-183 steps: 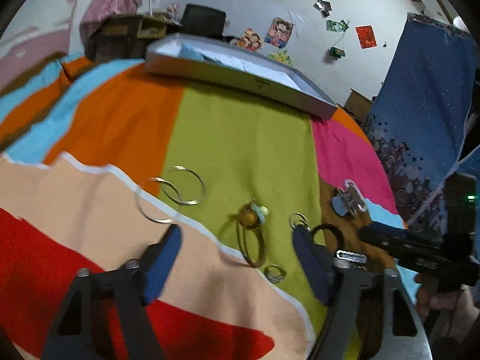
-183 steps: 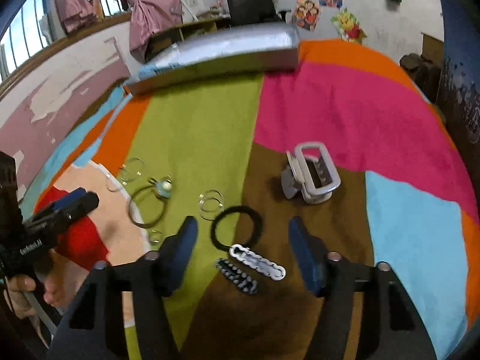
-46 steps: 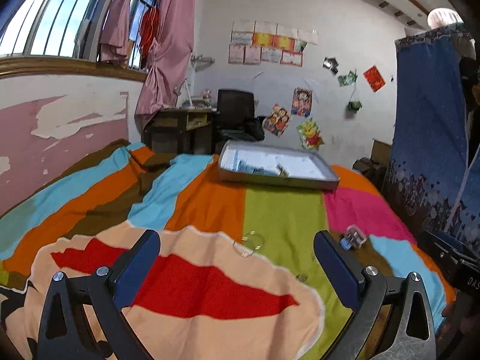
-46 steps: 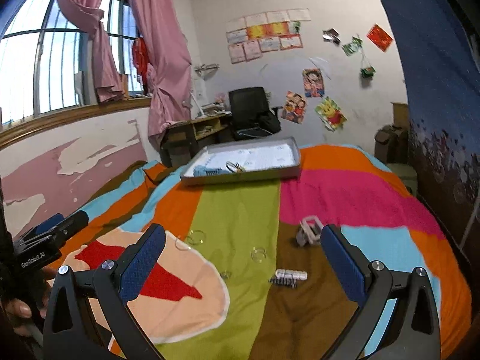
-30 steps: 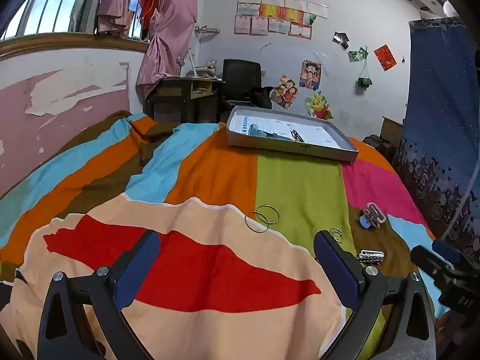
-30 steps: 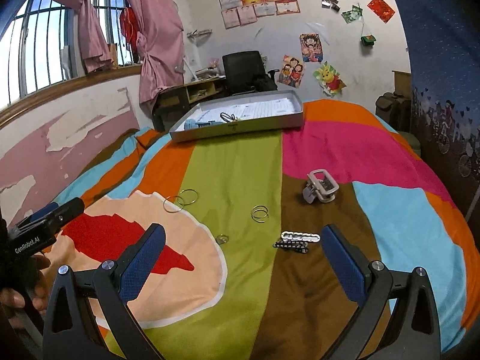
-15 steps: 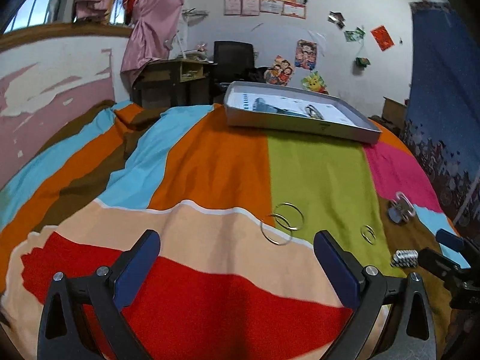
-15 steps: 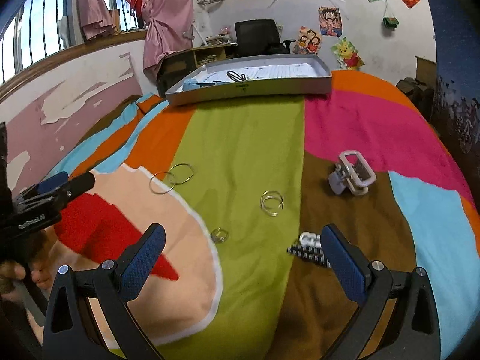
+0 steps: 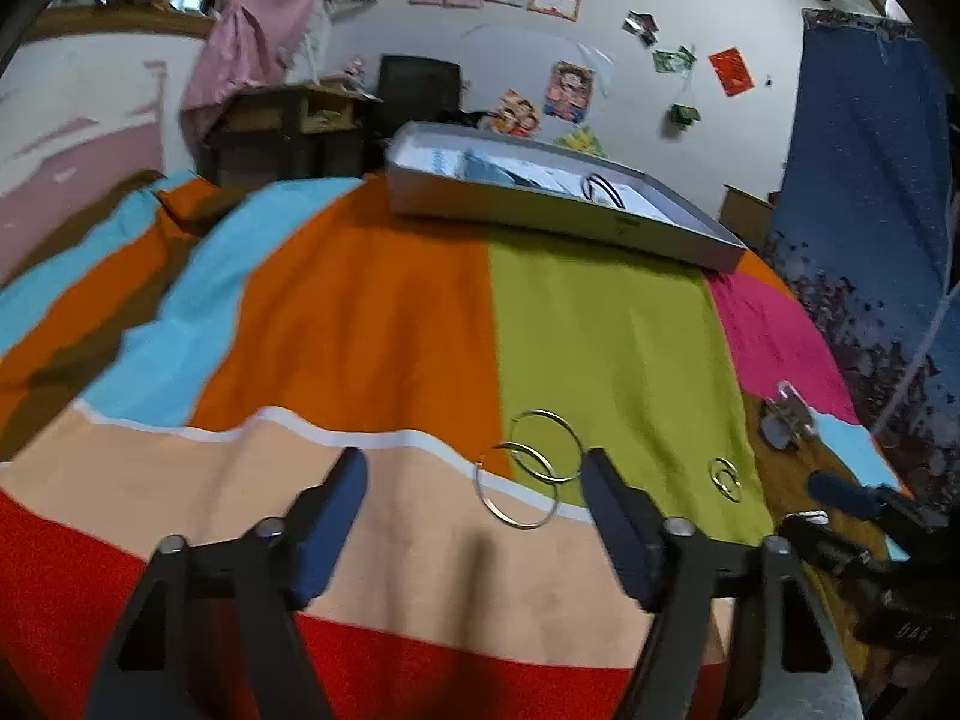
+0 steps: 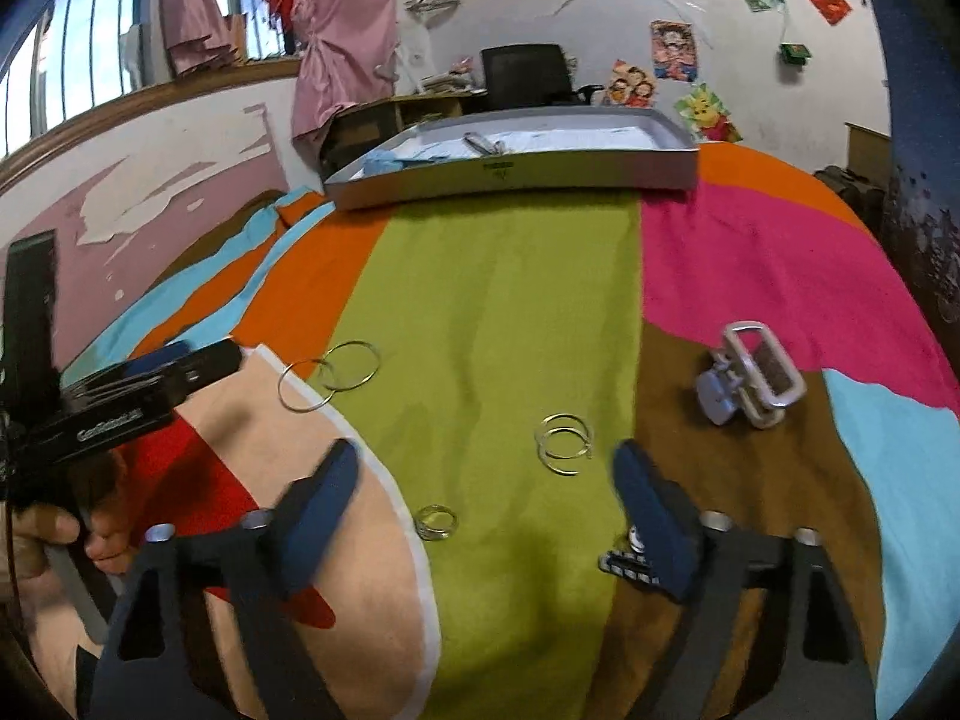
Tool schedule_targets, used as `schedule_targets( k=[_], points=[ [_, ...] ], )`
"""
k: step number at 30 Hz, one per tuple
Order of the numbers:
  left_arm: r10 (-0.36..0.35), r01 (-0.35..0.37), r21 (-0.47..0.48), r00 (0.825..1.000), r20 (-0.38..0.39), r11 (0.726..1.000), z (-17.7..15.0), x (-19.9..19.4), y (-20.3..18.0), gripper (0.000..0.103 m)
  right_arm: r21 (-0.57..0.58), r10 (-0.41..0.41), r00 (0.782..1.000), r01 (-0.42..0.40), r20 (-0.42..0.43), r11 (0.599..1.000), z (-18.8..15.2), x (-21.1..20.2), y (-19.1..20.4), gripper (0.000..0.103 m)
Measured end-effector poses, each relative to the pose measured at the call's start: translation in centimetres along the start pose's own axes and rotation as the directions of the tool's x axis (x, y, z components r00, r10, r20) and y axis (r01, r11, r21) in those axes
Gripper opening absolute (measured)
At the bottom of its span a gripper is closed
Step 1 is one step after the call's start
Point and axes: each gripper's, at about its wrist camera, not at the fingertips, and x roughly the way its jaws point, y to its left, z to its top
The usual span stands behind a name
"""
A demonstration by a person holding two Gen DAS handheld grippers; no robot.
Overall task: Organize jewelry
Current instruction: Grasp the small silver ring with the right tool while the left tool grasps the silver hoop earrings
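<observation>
Here the left gripper (image 9: 471,507) is hovering, jaws wide apart and holding nothing, over two big hoops (image 9: 531,468) lying on the bedspread (image 9: 372,324), likely lining up a grab. The right gripper (image 10: 486,504), also spread wide, is hanging near small hoops (image 10: 564,441); the tray (image 9: 558,213) is waiting well beyond.

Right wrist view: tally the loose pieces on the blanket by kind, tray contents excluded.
Large hoops: 2
Small hoops: 2
Ring: 1
Claw clip: 1
Snap clips, partly hidden: 2
Total: 8
</observation>
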Motion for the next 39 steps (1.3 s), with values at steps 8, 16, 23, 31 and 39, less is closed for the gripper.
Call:
schedule_targets(
  k=[8, 16, 23, 31, 39],
  points=[
    [-0.099, 0.098, -0.016, 0.99, -0.099, 0.995, -0.3, 3.0, -0.3, 0.036, 0.009, 0.062, 0.994, -0.062, -0.091, 0.998, -1.1, 2.4, 0.6, 0.045],
    [-0.081, 0.07, -0.086, 0.988, -0.132, 0.994, -0.7, 3.6, 0.5, 0.019, 0.026, 0.083, 0.985, -0.08, -0.149, 0.996, -1.8, 4.0, 0.9, 0.041],
    [-0.106, 0.089, -0.105, 0.98, -0.167, 0.991, -0.8, 4.3, 0.8, 0.011, -0.008, 0.061, 0.979, -0.064, -0.194, 0.998, -2.6, 5.5, 2.1, 0.031],
    [-0.099, 0.08, -0.103, 0.977, -0.188, 0.991, -0.8, 4.3, 0.6, 0.003, 0.045, 0.103, 0.975, -0.096, -0.197, 0.994, -2.6, 6.0, 1.9, 0.018],
    [-0.092, 0.077, -0.103, 0.985, -0.143, 0.992, 0.8, 1.7, -0.3, 0.003, 0.014, 0.101, 0.984, -0.1, -0.144, 0.995, -2.1, 4.6, 2.4, 0.018]
  ],
)
